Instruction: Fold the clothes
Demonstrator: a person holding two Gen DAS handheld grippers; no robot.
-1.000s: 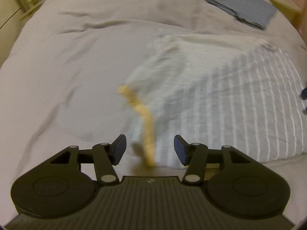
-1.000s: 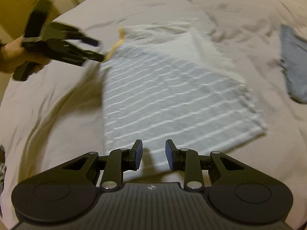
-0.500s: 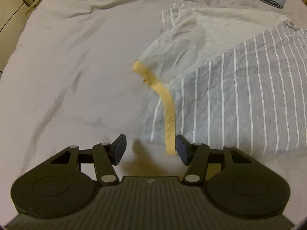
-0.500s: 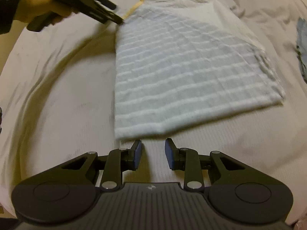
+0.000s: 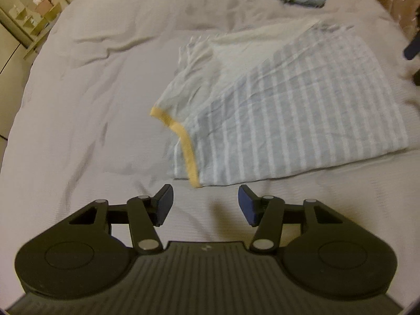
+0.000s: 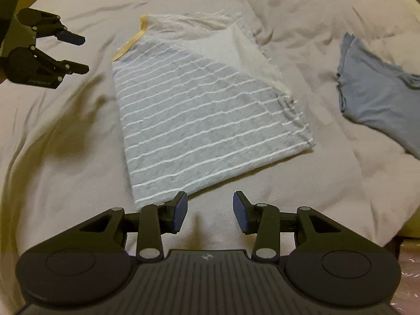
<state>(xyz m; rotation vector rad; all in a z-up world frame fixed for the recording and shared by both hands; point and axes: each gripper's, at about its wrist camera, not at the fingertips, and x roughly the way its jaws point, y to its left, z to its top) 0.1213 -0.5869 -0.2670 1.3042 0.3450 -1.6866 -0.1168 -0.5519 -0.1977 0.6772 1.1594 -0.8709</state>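
On the bed [image 6: 65,144], both tongs gape empty beside the half-folded, blurred striped shirt [image 5: 288,120].

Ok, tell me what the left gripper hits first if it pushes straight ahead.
Probably the yellow trim at the near corner of the striped shirt. The open left gripper points at it, with only bare bedsheet between; depth is uncertain.

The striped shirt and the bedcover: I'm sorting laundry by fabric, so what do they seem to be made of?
The striped shirt looks like soft matte jersey knit, probably cotton or a blend: heathered grey, limp drape, fine wrinkles, with a yellow trim. The bedcover looks like matte woven cotton, showing a faint rib and soft creases. Fibre content cannot be confirmed.
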